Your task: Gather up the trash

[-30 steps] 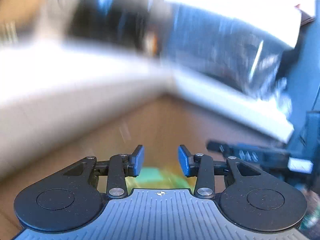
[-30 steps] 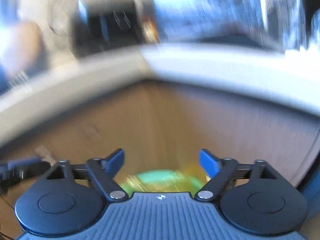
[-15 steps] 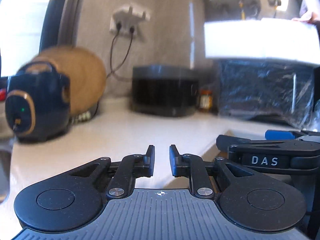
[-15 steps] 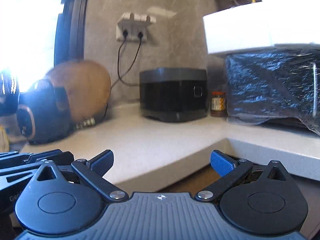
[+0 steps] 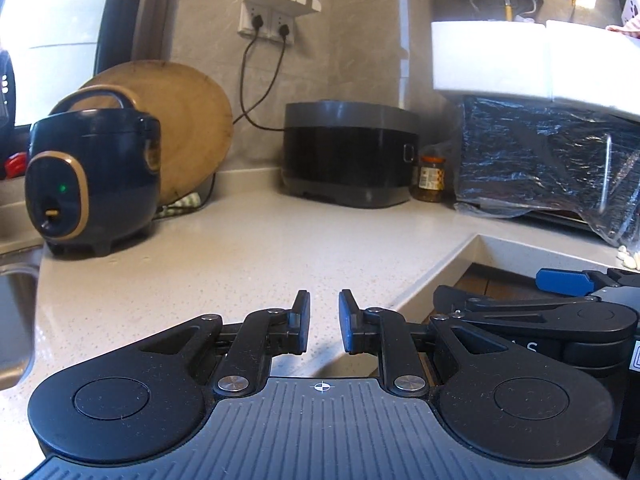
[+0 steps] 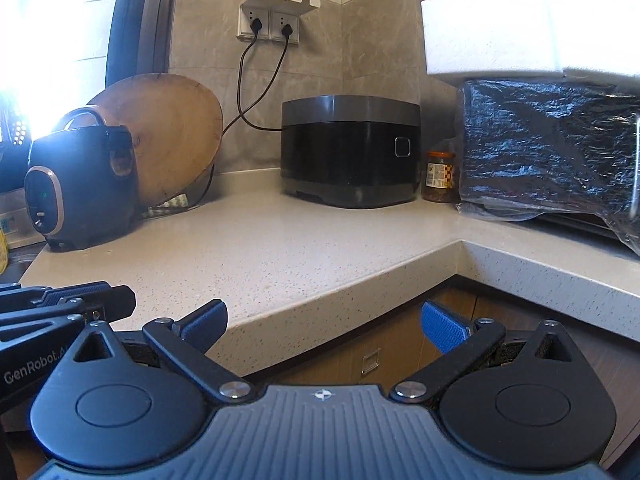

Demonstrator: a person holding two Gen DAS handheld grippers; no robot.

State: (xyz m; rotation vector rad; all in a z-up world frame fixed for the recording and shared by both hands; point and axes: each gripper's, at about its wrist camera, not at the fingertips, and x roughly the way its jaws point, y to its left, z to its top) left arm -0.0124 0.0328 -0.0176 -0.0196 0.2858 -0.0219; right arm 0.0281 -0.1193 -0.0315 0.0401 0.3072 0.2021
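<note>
Both grippers had lifted from the wooden floor and its blurred green-and-yellow object a second earlier to face a speckled stone countertop [image 5: 256, 248] in a kitchen corner; that object no longer showed in either view, and no trash could be made out on the counter.

From the left, a rounded navy rice cooker [image 5: 90, 172] with gold trim and a green light stood before a round wooden cutting board [image 5: 192, 128] leaning on the grey tiled wall. Two black cords ran from a white wall socket [image 5: 276, 20] above. A boxy black-and-grey cooker [image 5: 348, 152] sat at the back, a small glass jar [image 5: 431, 178] just beside it, then an appliance wrapped in crinkled black plastic [image 5: 552, 160] under white foam blocks [image 5: 492, 56].

The left gripper [image 5: 324, 322] hovered over the counter's edge, its jaws narrowed to a slim gap and holding nothing. The right gripper [image 6: 324, 326], blue-padded, was held beside it in front of the counter's front edge, jaws spread wide and empty, brown cabinet doors [image 6: 360, 356] below. Neither touched the counter.
</note>
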